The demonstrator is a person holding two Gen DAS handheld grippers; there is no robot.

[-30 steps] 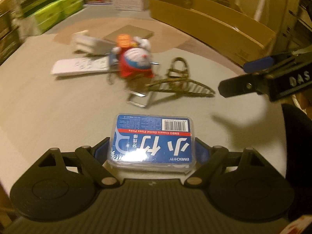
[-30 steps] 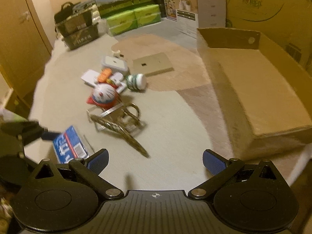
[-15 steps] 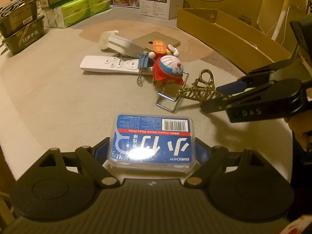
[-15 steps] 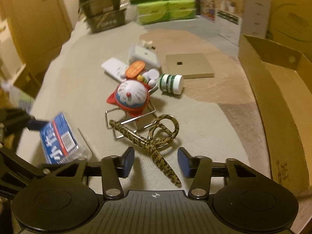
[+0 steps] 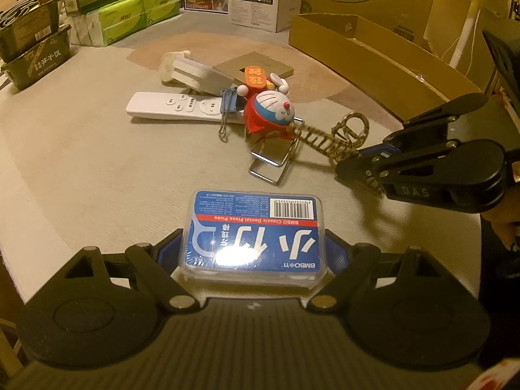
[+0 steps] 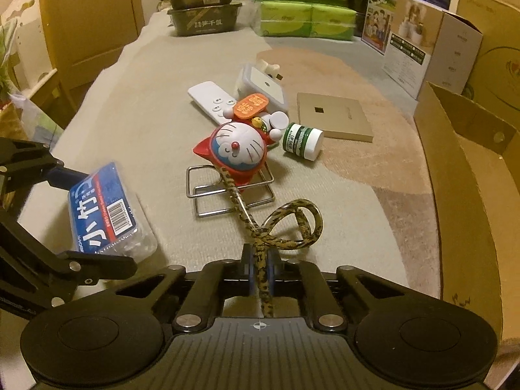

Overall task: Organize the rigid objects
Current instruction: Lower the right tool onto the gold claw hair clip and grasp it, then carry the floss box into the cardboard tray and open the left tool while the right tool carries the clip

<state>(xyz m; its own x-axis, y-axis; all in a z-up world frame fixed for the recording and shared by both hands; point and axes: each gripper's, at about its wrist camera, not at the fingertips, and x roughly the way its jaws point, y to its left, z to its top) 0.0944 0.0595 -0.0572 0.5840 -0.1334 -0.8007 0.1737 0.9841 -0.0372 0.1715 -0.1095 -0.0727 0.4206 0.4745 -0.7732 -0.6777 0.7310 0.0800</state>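
My left gripper (image 5: 254, 249) is shut on a blue dental floss picks box (image 5: 253, 227), which rests low over the beige mat. The same box (image 6: 104, 208) shows at the left of the right wrist view. My right gripper (image 6: 261, 261) is shut on the tail of a leopard-print hair clip (image 6: 286, 227). The clip's far end lies against a red and blue cat toy (image 6: 237, 149) and over a wire stand (image 6: 208, 188). In the left wrist view the right gripper (image 5: 367, 162) grips the clip (image 5: 328, 139) at the right.
Behind the toy lie a white remote (image 5: 175, 109), a blue binder clip (image 5: 227, 107), a white case (image 6: 263, 83), a green jar (image 6: 302, 139) and a flat gold box (image 6: 334, 118). A large open cardboard box (image 6: 471, 195) stands at the right. Cartons line the far edge.
My right gripper came in over the hair clip and its jaws went from wide open to shut on it. The left gripper kept the floss box in place.
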